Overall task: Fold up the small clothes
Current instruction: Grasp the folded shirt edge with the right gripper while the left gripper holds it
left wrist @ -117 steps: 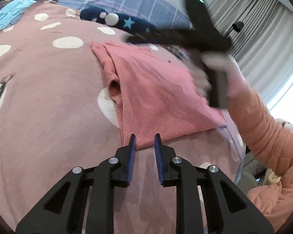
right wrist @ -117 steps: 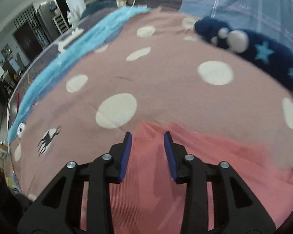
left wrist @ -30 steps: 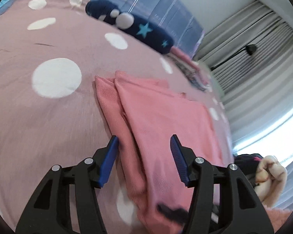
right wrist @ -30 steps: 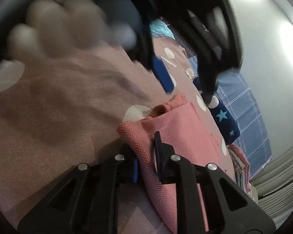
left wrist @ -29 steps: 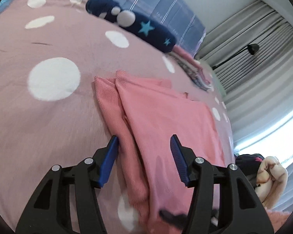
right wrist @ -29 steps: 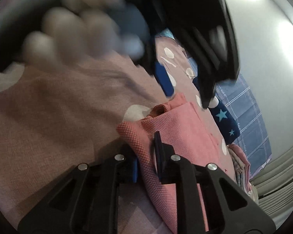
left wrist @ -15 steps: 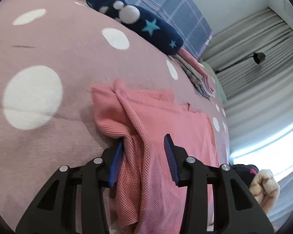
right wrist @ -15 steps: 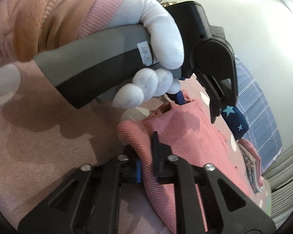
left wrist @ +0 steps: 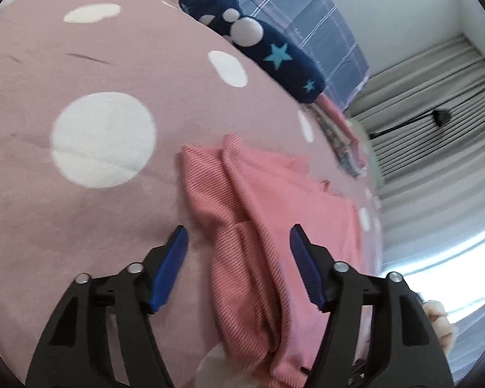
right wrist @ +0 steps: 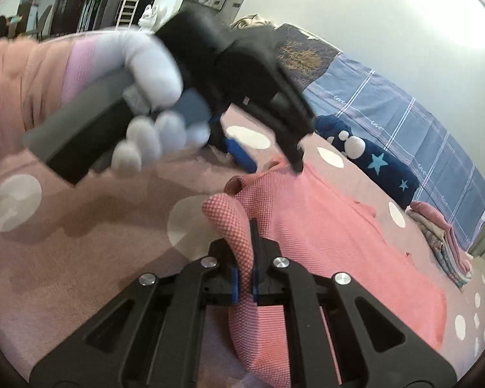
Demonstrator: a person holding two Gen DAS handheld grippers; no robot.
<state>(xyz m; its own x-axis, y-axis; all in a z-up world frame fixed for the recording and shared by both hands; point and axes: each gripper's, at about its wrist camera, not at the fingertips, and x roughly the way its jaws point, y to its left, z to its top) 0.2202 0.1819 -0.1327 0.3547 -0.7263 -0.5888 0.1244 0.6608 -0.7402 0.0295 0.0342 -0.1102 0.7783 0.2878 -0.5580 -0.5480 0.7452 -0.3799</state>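
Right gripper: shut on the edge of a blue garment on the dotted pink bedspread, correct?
Not quite: the garment is pink, not blue. The right wrist view shows the right gripper shut on a raised fold of the pink garment, which lies on the dotted pink bedspread.

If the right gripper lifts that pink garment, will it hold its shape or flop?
Likely flop: the pink garment bunches into soft ridges where the right gripper pinches it. Its folds already sag on the bedspread, so it probably drapes and unfolds.
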